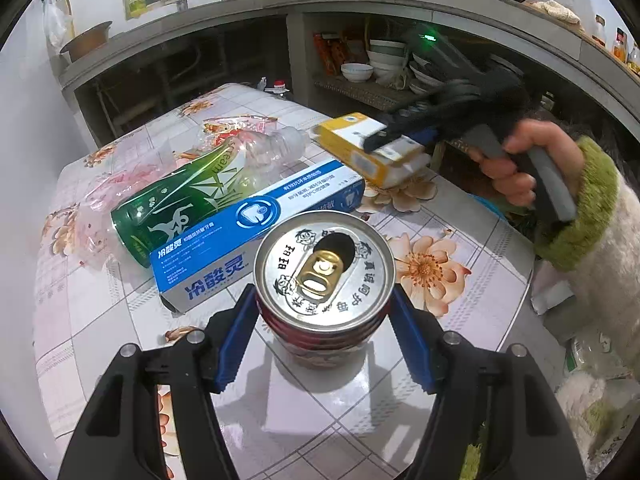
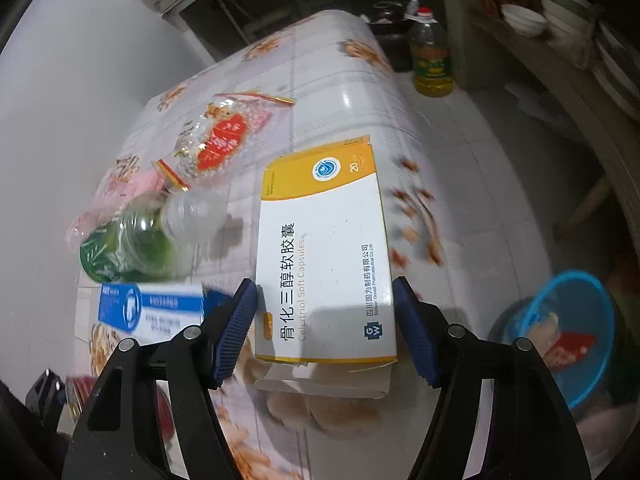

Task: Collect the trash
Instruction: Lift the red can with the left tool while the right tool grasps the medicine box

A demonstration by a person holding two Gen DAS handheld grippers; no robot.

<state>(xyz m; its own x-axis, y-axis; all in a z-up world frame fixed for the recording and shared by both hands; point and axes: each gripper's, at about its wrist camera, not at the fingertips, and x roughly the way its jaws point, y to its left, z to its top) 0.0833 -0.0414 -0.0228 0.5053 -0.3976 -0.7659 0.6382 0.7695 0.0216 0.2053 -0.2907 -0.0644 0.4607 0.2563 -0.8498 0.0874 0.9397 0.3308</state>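
My left gripper is shut on a red drink can with an opened silver top, blue pads on both its sides, just over the floral tablecloth. A hand holds my right gripper at the table's far right edge, shut on a yellow-and-white medicine box. In the right wrist view that box fills the gap of the right gripper, and both pads touch its long sides. A blue toothpaste box, a green bottle and a crushed clear bottle lie on the table.
Crinkled plastic wrappers lie at the table's far left. A blue bin holding some trash stands on the floor right of the table. An oil bottle stands on the floor beyond the table. Shelves with bowls are behind.
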